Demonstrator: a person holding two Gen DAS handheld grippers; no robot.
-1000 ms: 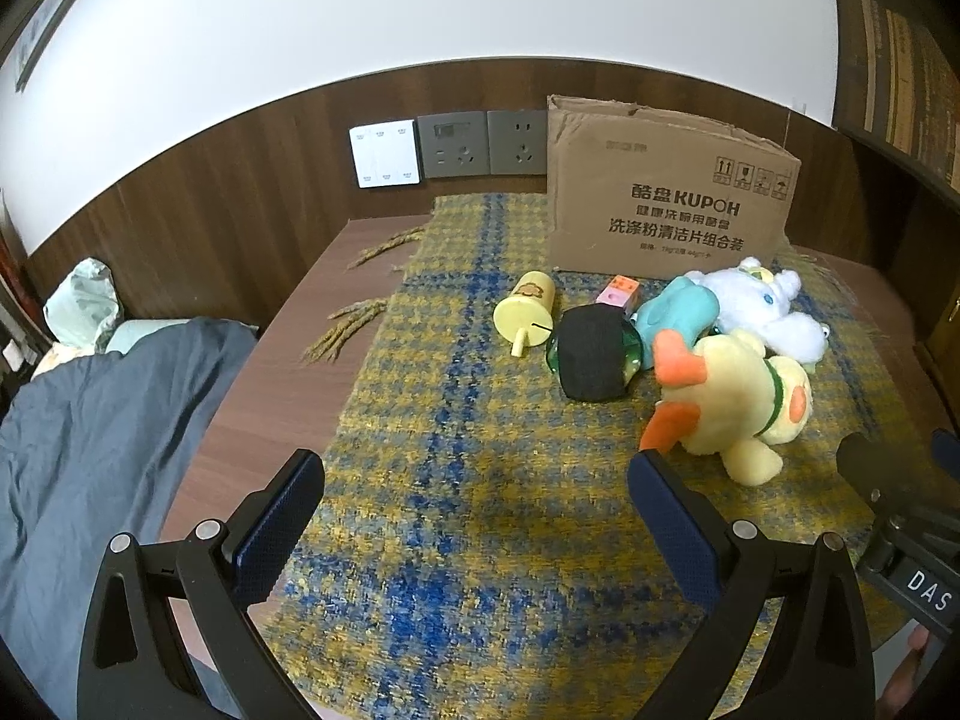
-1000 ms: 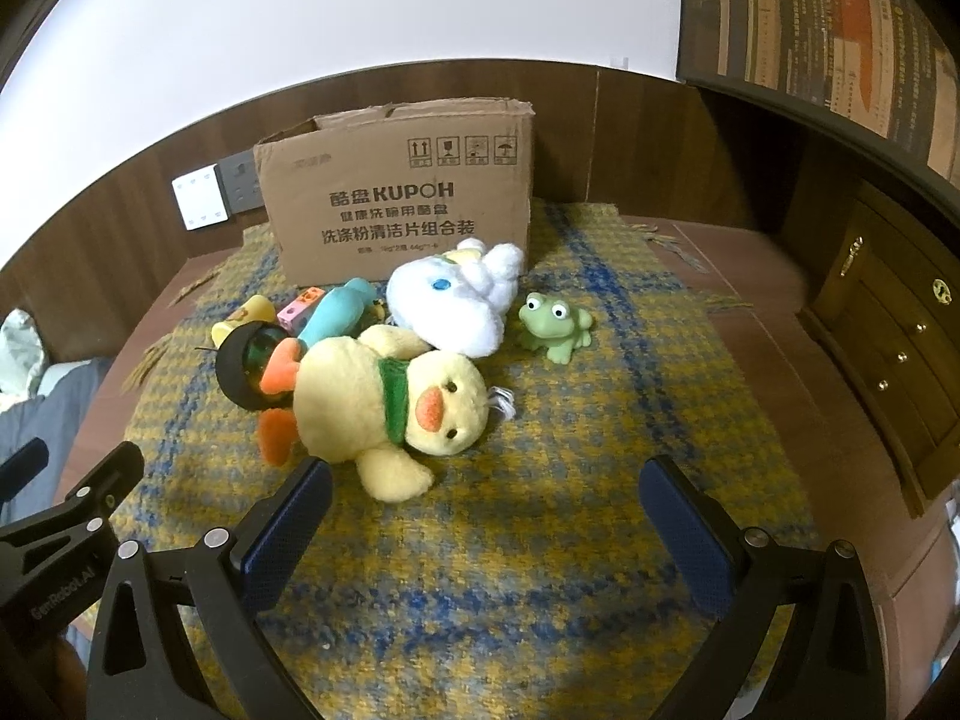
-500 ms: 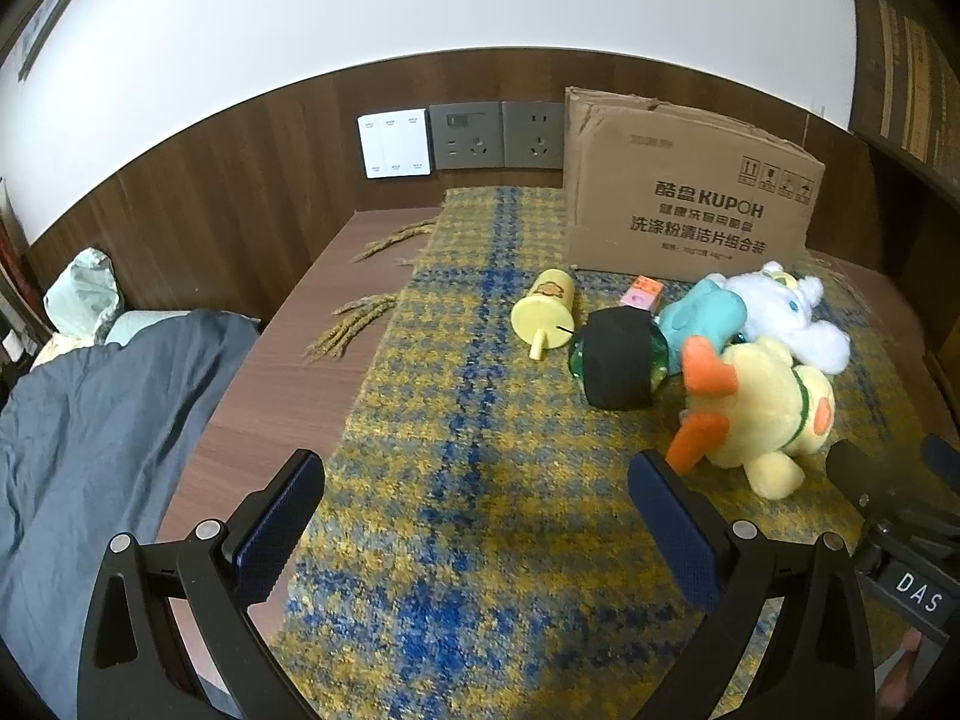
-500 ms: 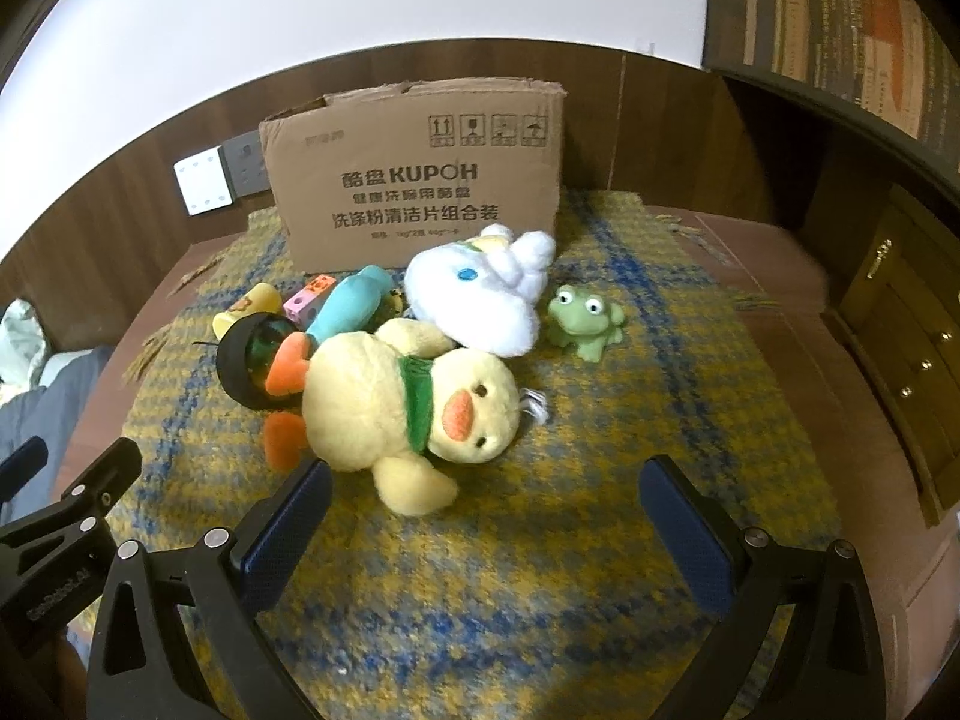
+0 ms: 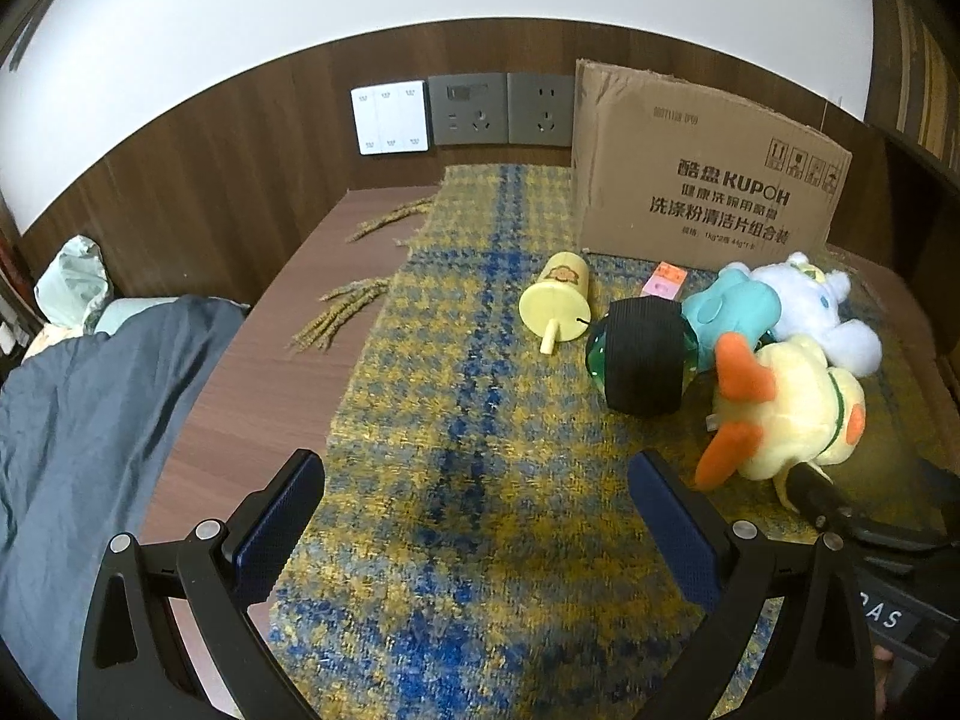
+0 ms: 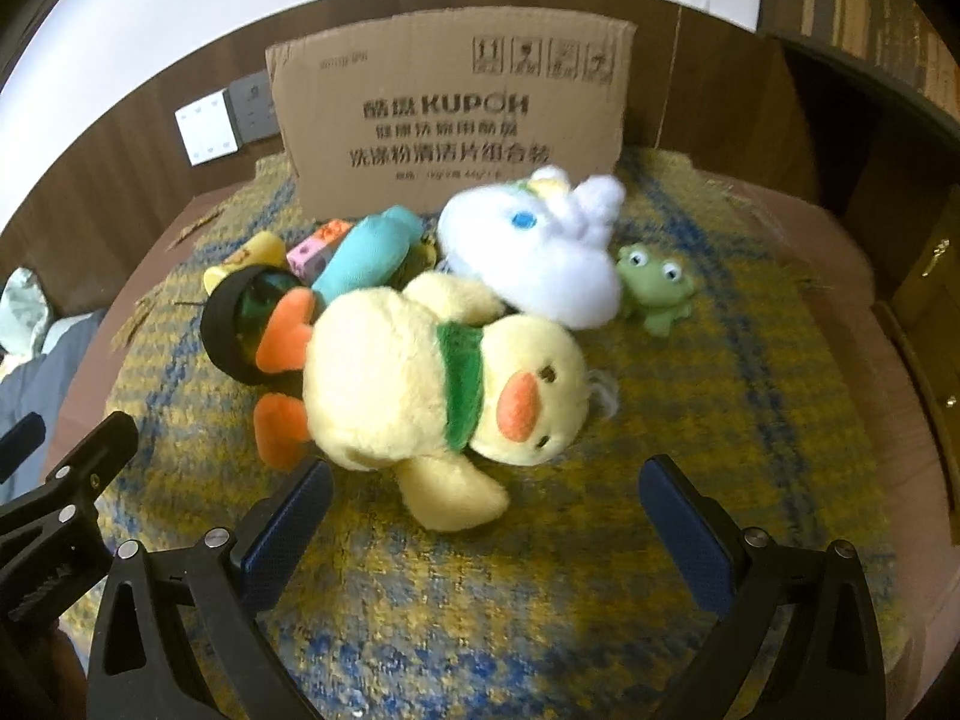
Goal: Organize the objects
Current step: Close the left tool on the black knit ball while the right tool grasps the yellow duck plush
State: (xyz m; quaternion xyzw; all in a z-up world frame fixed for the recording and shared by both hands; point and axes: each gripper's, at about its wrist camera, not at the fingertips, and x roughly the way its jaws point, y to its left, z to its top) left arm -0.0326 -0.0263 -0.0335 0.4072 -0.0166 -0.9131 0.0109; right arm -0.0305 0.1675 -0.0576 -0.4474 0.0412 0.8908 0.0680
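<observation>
A yellow plush duck with a green scarf lies on the plaid cloth, just beyond my open right gripper. Behind it sit a white plush, a teal plush, a small green frog, a pink block and a black-capped green jar. In the left wrist view the duck, the jar and a yellow cup lie ahead and to the right of my open left gripper. Neither gripper holds anything.
A cardboard box stands at the back against the wood-panelled wall with sockets. The plaid cloth covers most of a brown table. Grey bedding lies to the left. A wooden drawer unit stands to the right.
Both grippers have moved forward toward the pile of toys, so the duck looms larger in the right wrist view. Both stay open. The toys have not moved.
</observation>
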